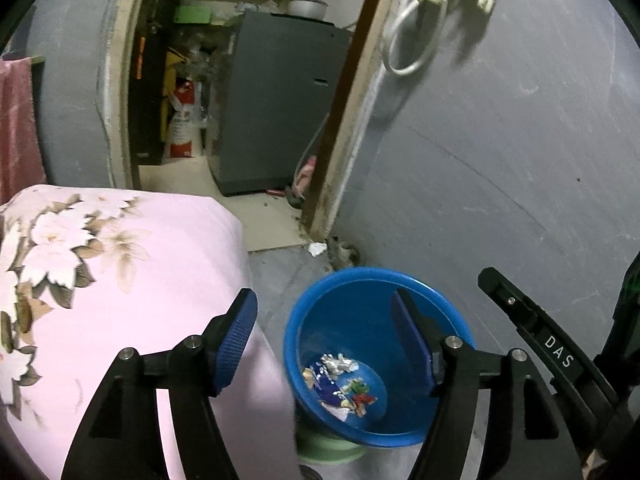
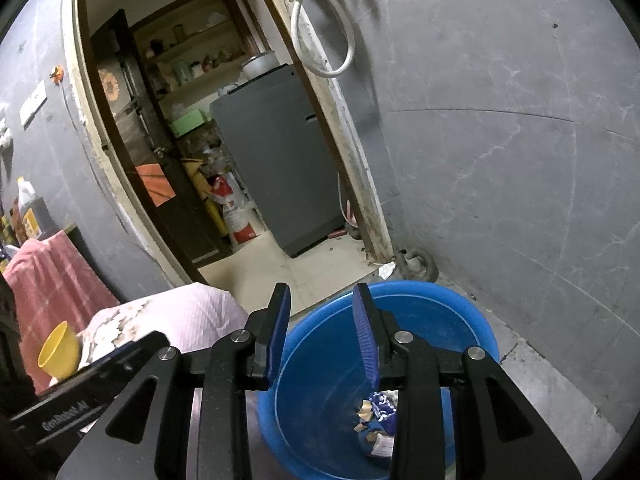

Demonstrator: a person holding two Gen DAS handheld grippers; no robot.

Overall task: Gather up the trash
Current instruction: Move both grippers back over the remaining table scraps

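— While the left gripper (image 1: pixel 324 340) hangs above the floor in the left wrist view, what sits between its jaws?
— Nothing: the jaws stand wide apart and empty. Behind them, at about 5 o'clock, a blue basin (image 1: pixel 362 300) holds crumpled trash (image 1: pixel 340 384), a heap of torn wrappers and foil on its bottom. A pink floral quilt (image 1: pixel 120 264) fills the 8 o'clock side, and one white scrap (image 1: pixel 317 248) lies on the floor by the door frame, at 12 o'clock from the basin.
— And the right wrist view?
— The right gripper (image 2: pixel 322 336) hovers over the basin's near rim, jaws parted a little with nothing between them. The trash lies at 5 o'clock inside the basin, partly hidden by the right finger. A yellow cup (image 2: pixel 58 354) rests at 9 o'clock, and a grey appliance (image 2: pixel 276 152) stands in the doorway at 12 o'clock.
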